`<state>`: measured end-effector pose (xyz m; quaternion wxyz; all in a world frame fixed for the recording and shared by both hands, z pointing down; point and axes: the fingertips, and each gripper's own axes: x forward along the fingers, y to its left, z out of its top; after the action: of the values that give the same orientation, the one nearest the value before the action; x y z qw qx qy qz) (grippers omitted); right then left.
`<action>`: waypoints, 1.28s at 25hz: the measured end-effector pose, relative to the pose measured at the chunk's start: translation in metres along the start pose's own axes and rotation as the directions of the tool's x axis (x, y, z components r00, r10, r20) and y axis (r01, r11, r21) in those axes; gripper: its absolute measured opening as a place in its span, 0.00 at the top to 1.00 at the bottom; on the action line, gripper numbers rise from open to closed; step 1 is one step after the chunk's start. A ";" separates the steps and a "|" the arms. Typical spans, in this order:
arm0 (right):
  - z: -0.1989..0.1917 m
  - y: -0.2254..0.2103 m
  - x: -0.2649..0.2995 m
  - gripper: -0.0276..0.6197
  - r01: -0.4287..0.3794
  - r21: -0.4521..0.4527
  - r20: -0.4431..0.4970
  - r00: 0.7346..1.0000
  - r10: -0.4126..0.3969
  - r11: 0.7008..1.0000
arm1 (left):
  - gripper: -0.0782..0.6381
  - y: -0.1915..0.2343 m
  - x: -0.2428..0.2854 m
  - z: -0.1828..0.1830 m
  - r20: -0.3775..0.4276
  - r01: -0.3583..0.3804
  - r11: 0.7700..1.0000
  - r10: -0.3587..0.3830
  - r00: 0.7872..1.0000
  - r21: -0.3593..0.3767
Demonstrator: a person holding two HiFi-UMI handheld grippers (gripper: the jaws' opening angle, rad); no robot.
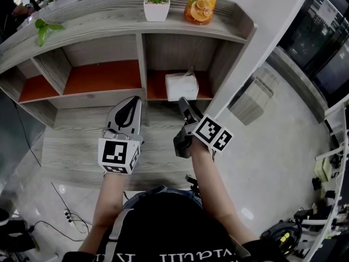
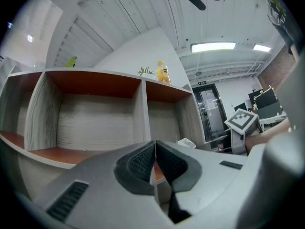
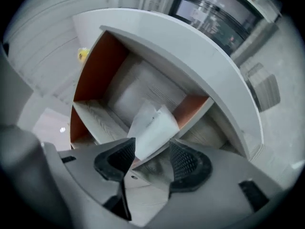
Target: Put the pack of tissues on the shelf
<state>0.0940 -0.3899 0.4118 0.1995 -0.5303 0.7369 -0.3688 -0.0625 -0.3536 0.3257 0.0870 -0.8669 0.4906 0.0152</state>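
Observation:
The white pack of tissues [image 1: 181,85] lies in the right compartment of the wooden shelf [image 1: 117,94], on its orange floor. My right gripper [image 1: 183,102] points at it from just in front, jaws apart. In the right gripper view the pack [image 3: 153,127] lies just beyond the open gripper [image 3: 152,149], and neither pad presses on it. My left gripper [image 1: 133,101] hovers before the middle compartment, its jaws closed with nothing between them. The left gripper [image 2: 155,146] faces that empty compartment, with the pack [image 2: 188,142] small at the right.
On top of the shelf stand a potted plant [image 1: 156,3] and an orange bottle [image 1: 201,3]; a leafy sprig [image 1: 41,29] sits at the left. A radiator [image 1: 250,100] stands right of the shelf. Cables [image 1: 66,215] lie on the floor at lower left.

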 end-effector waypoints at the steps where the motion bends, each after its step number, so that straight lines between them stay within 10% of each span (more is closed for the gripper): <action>1: 0.000 0.003 -0.001 0.61 0.014 -0.076 -0.004 1.000 -0.014 0.997 | 0.87 0.000 0.000 0.000 -0.001 0.000 1.000 0.000 1.000 0.000; 7: 0.000 0.014 -0.004 0.62 0.096 -0.434 0.021 0.995 -0.096 0.896 | 0.87 -0.001 -0.001 -0.001 -0.004 -0.004 1.000 0.004 1.000 0.004; 18: -0.003 0.012 0.006 0.62 0.191 -0.714 0.060 0.975 -0.212 0.673 | 0.87 0.003 0.000 -0.005 -0.014 -0.027 1.000 0.027 1.000 0.010; 32: 0.000 0.010 0.035 0.62 0.226 -0.757 0.072 0.962 -0.264 0.613 | 0.87 0.021 0.005 -0.007 -0.017 -0.071 0.997 0.071 0.997 0.004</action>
<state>0.0751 -0.4207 0.4071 -0.1100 -0.6515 0.7481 -0.0624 -0.0777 -0.3699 0.3295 0.0838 -0.8488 0.5219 0.0099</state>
